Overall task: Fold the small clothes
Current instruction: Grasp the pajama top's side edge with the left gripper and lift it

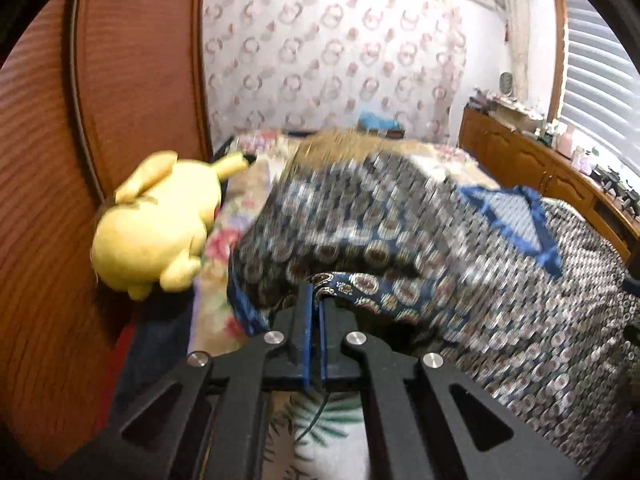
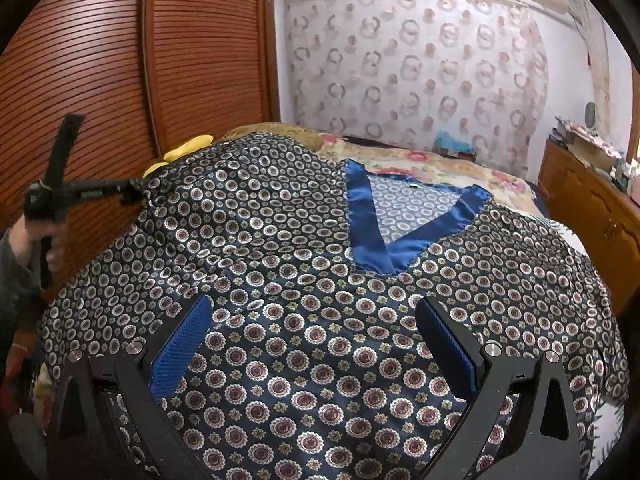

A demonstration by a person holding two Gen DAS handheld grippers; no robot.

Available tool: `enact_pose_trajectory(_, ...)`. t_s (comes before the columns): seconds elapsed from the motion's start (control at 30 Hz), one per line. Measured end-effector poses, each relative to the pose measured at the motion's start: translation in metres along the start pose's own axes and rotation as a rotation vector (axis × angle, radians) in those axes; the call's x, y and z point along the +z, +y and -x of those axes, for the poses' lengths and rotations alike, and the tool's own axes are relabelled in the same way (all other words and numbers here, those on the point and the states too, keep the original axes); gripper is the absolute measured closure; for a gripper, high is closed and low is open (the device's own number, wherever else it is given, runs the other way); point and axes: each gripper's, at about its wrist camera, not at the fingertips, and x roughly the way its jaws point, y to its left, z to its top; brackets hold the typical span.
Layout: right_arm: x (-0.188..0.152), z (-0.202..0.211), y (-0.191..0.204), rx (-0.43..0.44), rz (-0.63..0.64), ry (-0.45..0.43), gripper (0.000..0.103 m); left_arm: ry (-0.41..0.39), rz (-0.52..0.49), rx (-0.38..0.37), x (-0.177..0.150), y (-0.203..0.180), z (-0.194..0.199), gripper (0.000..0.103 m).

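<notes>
A navy patterned shirt [image 2: 304, 248] with a bright blue V-neck collar [image 2: 376, 236] lies spread on the bed. My left gripper [image 1: 316, 296] is shut on the shirt's left edge [image 1: 352, 284] and lifts it, so the cloth drapes blurred to the right. In the right wrist view the left gripper [image 2: 138, 192] pinches the cloth at the far left, held by a hand. My right gripper [image 2: 314, 316] is open, its blue pads [image 2: 184, 344] spread just above the shirt's lower front, holding nothing.
A yellow plush toy [image 1: 156, 224] lies at the bed's left edge against a slatted wooden wardrobe [image 1: 120, 80]. The floral bedspread [image 1: 224, 248] shows beyond the shirt. A wooden cabinet [image 1: 532, 160] with clutter stands on the right under a window blind.
</notes>
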Motion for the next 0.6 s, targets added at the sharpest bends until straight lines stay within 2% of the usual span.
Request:
enact_pose_trajectory(0.17,-0.002,0.006,-0.011,-0.011,-0.030,-0.005,0.000,-0.048,-0.045,-0.050,0.032,-0.024,0.009,0.103)
enact_pose_trajectory(0.3,-0.003,0.011,-0.021,-0.023,-0.051,-0.012,0.000,-0.058,-0.119,-0.111,0.050,-0.065,0.011,0.103)
enact_pose_trajectory(0.43,-0.006,0.014,-0.029,-0.033,-0.068,-0.015,0.000,-0.044,-0.169,-0.151,0.052,-0.097,0.010,0.103)
enact_pose_trajectory(0.6,-0.010,0.013,-0.035,-0.036,-0.079,-0.002,0.000,0.009,-0.196,-0.181,0.036,-0.120,0.010,0.101)
